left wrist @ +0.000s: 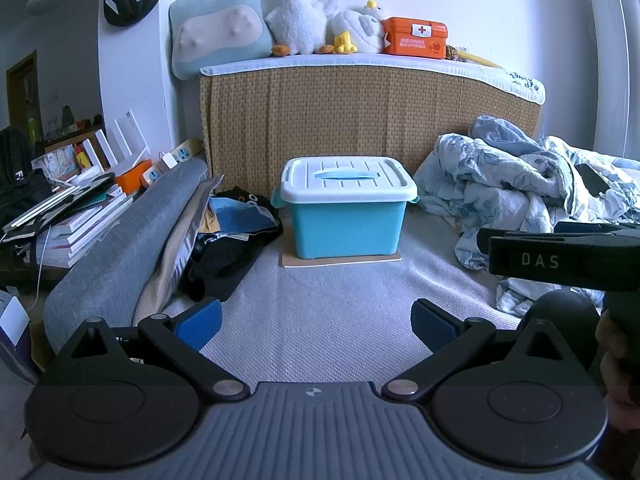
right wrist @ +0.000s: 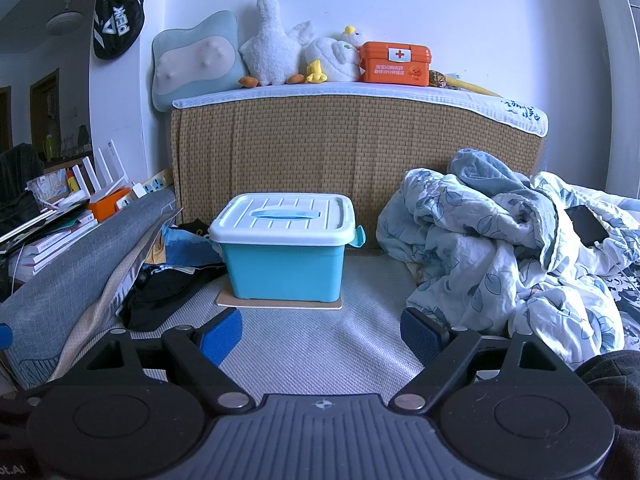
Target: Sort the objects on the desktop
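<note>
The bed (right wrist: 320, 344) fills the room's middle, its pale woven cover bare in front of both tools. Behind it rises a woven rattan headboard (right wrist: 360, 152), and along its top ledge sit a blue-grey cushion (right wrist: 192, 60), a white plush goose (right wrist: 272, 48), a second plush duck (right wrist: 332, 60) and an orange first-aid box (right wrist: 394, 62). To the right a leaf-printed quilt (right wrist: 500, 240) lies crumpled in a heap, with a dark phone (right wrist: 586, 226) resting on its folds. On the left, dark clothes (left wrist: 224, 252) are bunched against a grey bolster (left wrist: 120, 248), beyond which stacked books (left wrist: 76, 220) lie. Near the headboard, centred on the bed, the blue storage box (left wrist: 346, 228) stands upright on a thin flat board (left wrist: 340, 262), its white lid (left wrist: 348, 180) shut and the handle lying flat. The left tool (left wrist: 316, 320) hovers low over the cover with its blue-padded fingers spread wide, holding nothing. The right tool (right wrist: 320, 332) hangs just beside it, likewise spread and empty, well short of the box.
</note>
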Motion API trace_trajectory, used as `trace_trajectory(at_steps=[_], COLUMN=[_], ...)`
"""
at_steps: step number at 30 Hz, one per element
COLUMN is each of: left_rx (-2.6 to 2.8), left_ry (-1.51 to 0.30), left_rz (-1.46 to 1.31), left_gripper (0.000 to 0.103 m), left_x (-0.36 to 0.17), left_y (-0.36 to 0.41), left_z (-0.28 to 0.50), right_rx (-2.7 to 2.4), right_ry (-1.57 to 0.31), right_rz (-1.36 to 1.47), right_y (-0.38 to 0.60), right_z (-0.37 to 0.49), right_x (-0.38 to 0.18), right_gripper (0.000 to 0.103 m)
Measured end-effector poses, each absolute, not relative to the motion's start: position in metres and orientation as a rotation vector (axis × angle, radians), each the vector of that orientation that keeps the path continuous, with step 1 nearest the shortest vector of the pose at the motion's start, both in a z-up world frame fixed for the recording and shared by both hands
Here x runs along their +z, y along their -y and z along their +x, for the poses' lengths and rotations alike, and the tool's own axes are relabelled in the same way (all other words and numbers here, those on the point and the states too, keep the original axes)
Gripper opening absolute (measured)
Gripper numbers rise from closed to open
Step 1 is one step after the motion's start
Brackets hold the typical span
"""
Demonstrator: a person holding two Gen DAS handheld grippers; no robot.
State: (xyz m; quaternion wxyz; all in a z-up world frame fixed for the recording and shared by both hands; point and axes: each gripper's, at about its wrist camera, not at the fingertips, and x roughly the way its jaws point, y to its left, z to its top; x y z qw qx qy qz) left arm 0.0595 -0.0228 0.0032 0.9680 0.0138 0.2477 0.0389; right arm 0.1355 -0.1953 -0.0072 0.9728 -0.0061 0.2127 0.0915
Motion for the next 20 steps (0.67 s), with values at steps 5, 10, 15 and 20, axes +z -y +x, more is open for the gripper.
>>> trace_trajectory(at_steps=[5, 10, 15, 20], left_rx=[0.078, 0.077, 0.077, 0.076], left_ry=[-0.5, -0.501, -0.502, -0.503], left_rz=[0.026, 0.024, 0.024, 0.026], left_gripper=[0.103, 0.103, 0.103, 0.103], left_x=[0.0032, 0.0029, 0.0035, 0.0037], left_y=[0.0224, 0.022, 0.0222, 0.0227], left_z=[0.0592, 0.0592, 0.0599, 0.0603], right_rx=[0.184, 0.184, 0.183, 0.183], right_ry=[-0.431, -0.431, -0.432, -0.433], right_rz=[-0.013, -0.015, -0.014, -0.014], right_y=[0.1944, 0.194, 0.1941, 0.1934], right_z=[0.1352, 0.1353, 0.1346, 0.1343], right_x=[-0.0074, -0.0078, -0.0079, -0.0074], right_gripper=[0.089, 0.089, 0.089, 0.089])
